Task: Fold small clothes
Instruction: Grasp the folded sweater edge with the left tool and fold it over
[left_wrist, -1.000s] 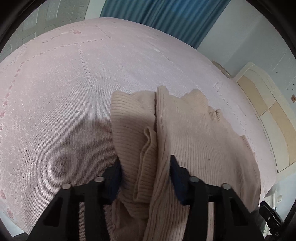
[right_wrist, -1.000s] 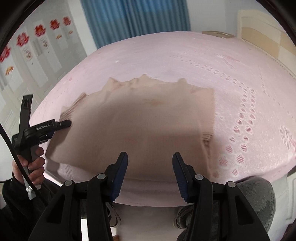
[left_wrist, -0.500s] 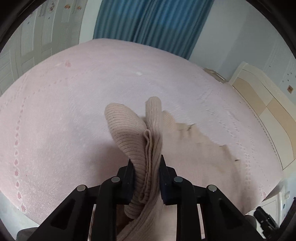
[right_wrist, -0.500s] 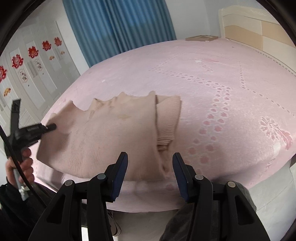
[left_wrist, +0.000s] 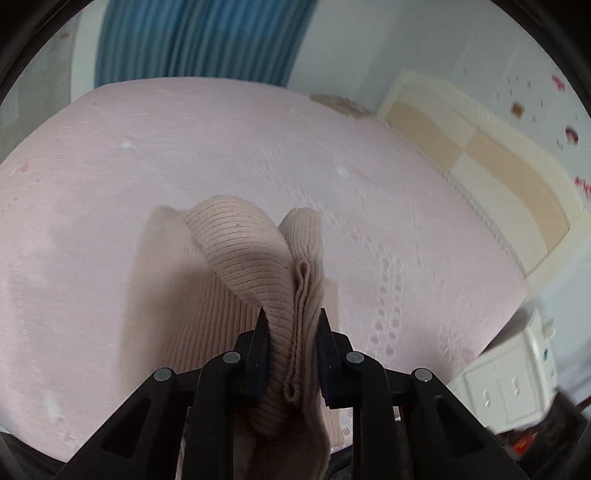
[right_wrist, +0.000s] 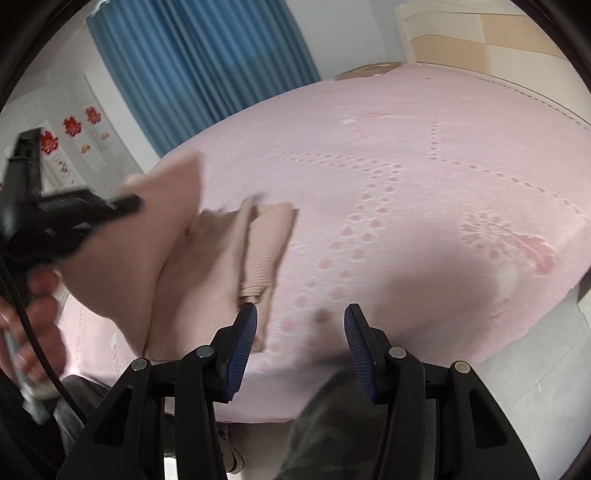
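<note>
A beige ribbed knit sweater (left_wrist: 243, 251) lies on the pink bedspread (left_wrist: 110, 166). My left gripper (left_wrist: 291, 325) is shut on a bunched edge of it and holds that edge up off the bed. The right wrist view shows the same sweater (right_wrist: 207, 266) at the left, one side raised and folding over toward the right by the left gripper (right_wrist: 129, 204), which a hand (right_wrist: 40, 317) holds. My right gripper (right_wrist: 300, 314) stands open over the bed's near edge, just right of the sweater's ribbed hem, with nothing between its fingers.
The pink bedspread (right_wrist: 424, 192) stretches far and right. A blue curtain (right_wrist: 199, 70) hangs behind the bed, a cream headboard (left_wrist: 480, 147) is at the right, and a white cabinet (left_wrist: 517, 373) sits low right. A person's leg (right_wrist: 332, 424) is below the bed edge.
My left gripper closed on the sweater's edge, lifted it and carried it across over the rest of the garment. My right gripper slid right, off the sweater, and stayed open.
</note>
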